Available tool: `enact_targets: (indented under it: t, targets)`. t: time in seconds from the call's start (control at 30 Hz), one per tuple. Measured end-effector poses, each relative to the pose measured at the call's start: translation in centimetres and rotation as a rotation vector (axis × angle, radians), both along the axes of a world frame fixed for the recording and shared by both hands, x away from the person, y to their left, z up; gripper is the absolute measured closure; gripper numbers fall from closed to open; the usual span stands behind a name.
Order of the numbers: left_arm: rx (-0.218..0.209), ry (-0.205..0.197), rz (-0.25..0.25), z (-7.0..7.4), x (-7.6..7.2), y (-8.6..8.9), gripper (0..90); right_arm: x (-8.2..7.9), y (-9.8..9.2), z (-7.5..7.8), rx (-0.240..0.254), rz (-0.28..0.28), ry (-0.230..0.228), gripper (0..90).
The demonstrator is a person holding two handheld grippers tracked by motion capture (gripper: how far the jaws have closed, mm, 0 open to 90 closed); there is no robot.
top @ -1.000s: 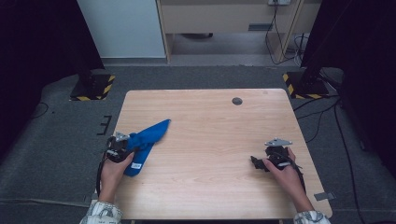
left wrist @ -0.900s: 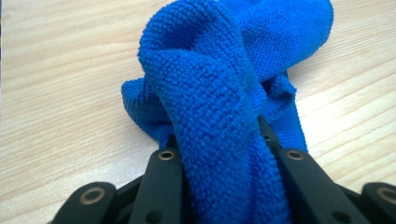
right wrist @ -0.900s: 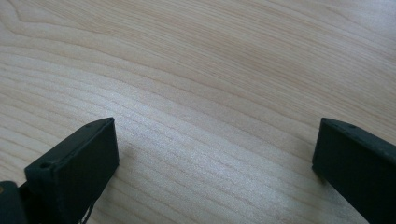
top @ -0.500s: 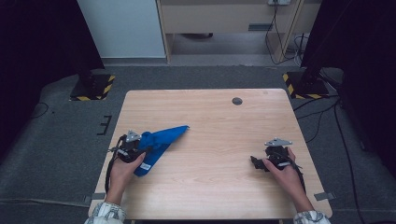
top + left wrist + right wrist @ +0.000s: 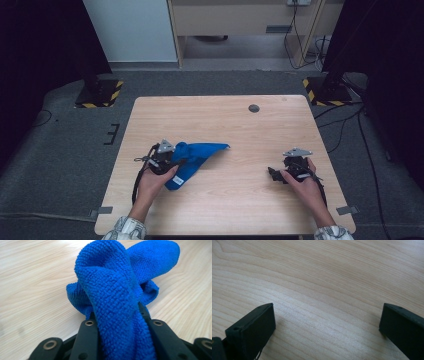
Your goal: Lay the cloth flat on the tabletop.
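In my left gripper (image 5: 172,161) I hold the blue cloth (image 5: 197,155). In the left gripper view the two black jaws stand close on both sides of a thick bunch of this cloth (image 5: 117,305), and the fabric fills the whole space between them – the jaws are pressed on it, only partly closed because the bunch is thick. Beyond the jaws the cloth rises in a rounded fold, and one more fold goes away to the upper right of that view, above the wooden table (image 5: 32,277).

From the high view, the cloth is at the left half of the table (image 5: 225,120), just beside my left hand (image 5: 152,182). One pointed corner of it stretches toward the middle of the table, and another part hangs down toward the near edge, next to my fingers. I cannot tell for sure how much of the cloth rests on the wood and how much is lifted.

My right gripper (image 5: 276,173) is at the right side of the table, well apart from the cloth. In the right gripper view its jaws stand wide apart – there is bare wood (image 5: 324,302) between them, and they hold nothing. My right hand (image 5: 305,187) is around its body.

A small dark round spot (image 5: 254,108) is on the far part of the table.
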State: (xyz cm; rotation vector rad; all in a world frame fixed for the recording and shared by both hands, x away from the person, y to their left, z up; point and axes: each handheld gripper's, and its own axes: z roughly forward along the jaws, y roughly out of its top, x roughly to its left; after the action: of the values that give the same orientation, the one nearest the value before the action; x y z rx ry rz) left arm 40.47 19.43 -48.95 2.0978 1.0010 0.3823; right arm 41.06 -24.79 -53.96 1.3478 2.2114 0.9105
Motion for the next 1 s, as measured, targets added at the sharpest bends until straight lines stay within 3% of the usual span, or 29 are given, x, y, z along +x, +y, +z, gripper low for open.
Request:
enact_targets:
  t: [0.17, 0.3, 0.53, 1.0]
  targets:
    - [0.005, -0.002, -0.025, -0.3, 0.4, -1.8, 71.4, -0.1, 0.2, 0.1, 0.003, 0.006, -0.002, 3.5]
    - [-0.003, 0.007, -0.048, -0.4, 0.6, -3.2, 71.4, -0.2, 0.5, 0.3, 0.005, 0.027, -0.007, 12.8]
    - [0.002, 0.023, -0.102, -0.8, 0.8, -6.3, 71.1, -0.7, 1.7, 1.4, 0.033, 0.081, -0.052, 18.2]
    - [-0.006, 0.040, -0.147, -0.6, 2.0, -9.7, 70.7, -1.7, 3.0, 3.4, 0.090, 0.167, -0.121, 31.6]
